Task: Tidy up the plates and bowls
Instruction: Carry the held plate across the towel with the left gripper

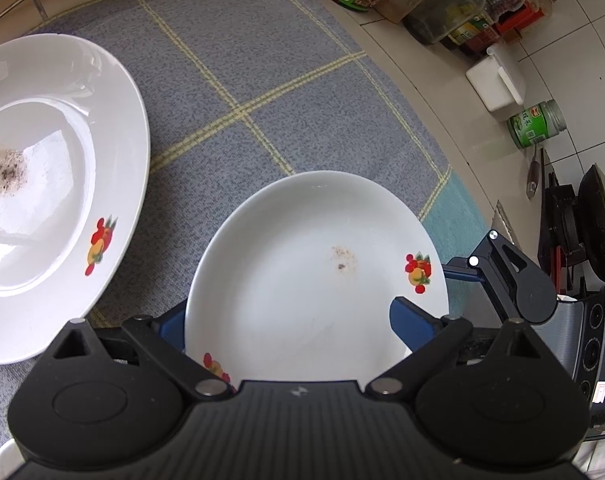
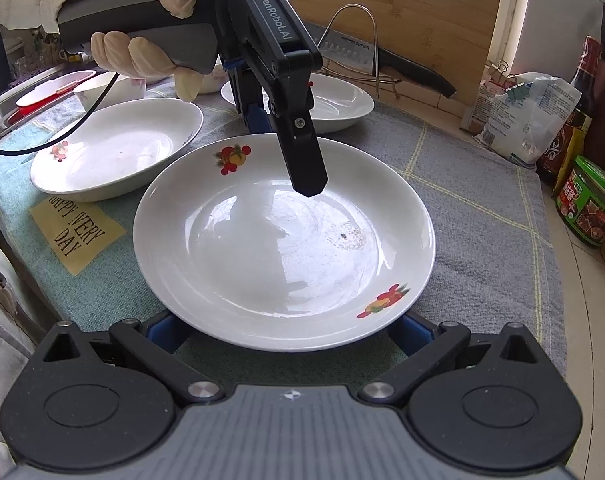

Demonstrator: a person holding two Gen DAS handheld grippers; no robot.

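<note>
Right wrist view — plate (image 2: 284,240) lies flat, face up; both jaws released.

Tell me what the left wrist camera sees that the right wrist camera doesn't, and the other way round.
Only the left wrist view shows the dark wok and the green-labelled jar along the tiled wall. Only the right wrist view shows the wooden cutting board, the knife in its rack, the yellow label and a gloved hand. Both show the speckled plate on the checked cloth.
</note>
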